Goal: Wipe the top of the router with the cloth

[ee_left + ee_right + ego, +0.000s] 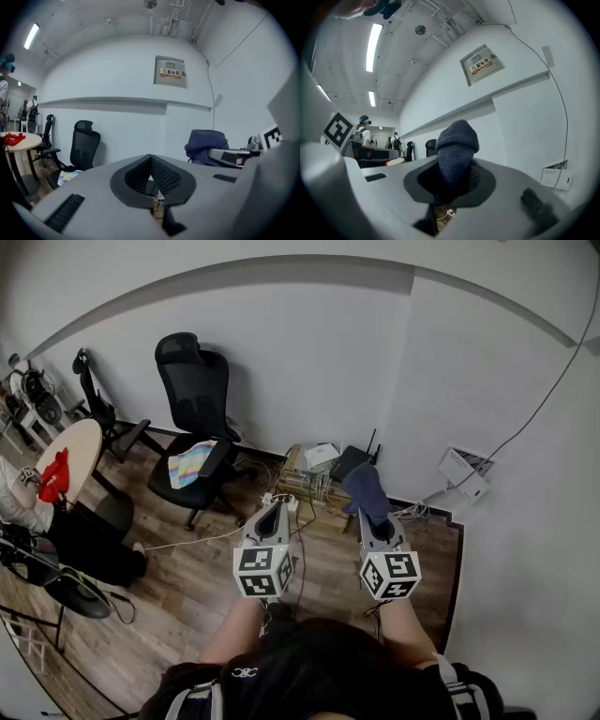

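The black router (349, 463) with its upright antenna sits on a low wooden stand (302, 482) against the wall, beside a white box (321, 455). My right gripper (375, 520) is shut on a dark blue cloth (364, 489) that sticks out past its jaws, above and just in front of the router. In the right gripper view the cloth (457, 146) bulges up between the jaws of the right gripper (452, 179) and hides what lies ahead. My left gripper (275, 510) is shut with nothing in it, left of the stand. The left gripper view shows the cloth (206, 145) to the right.
A black office chair (192, 418) with a colourful cloth (190, 463) on its seat stands to the left. A round table (75, 448) carries a red item (54, 474). Cables and a power strip (281, 502) lie by the stand. A white wall box (464, 472) is at the right.
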A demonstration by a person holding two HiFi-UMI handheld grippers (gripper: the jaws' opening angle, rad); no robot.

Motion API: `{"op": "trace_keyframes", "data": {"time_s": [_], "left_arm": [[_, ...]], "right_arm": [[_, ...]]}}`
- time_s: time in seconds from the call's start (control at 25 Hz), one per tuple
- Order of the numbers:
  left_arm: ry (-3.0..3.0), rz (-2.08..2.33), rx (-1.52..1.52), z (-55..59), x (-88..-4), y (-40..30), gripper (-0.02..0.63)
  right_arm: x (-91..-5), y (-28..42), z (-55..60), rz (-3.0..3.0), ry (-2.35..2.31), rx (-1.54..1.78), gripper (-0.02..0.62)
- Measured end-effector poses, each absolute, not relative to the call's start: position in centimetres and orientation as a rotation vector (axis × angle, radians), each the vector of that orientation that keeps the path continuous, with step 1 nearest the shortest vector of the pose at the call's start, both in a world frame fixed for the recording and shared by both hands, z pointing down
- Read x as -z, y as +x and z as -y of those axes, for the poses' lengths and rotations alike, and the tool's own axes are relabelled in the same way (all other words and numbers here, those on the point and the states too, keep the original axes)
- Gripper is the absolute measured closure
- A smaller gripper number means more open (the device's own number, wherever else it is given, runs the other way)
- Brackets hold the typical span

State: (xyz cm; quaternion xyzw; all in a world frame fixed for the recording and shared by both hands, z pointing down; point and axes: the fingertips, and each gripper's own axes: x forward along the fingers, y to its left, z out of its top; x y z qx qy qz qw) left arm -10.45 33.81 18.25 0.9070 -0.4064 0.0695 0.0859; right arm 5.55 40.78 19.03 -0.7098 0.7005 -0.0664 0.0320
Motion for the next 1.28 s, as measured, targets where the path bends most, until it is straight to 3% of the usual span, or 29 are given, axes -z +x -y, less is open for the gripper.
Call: {"op": "trace_keyframes", "data": {"time_s": [1.28], "left_arm": [[2.765,1.208,-0.125,-36.5,-17.0,-8.3,0.601]], "right_arm": [[-19.4,6.7,-42.0,-2.186,-2.147,0.239,0.534]]}}
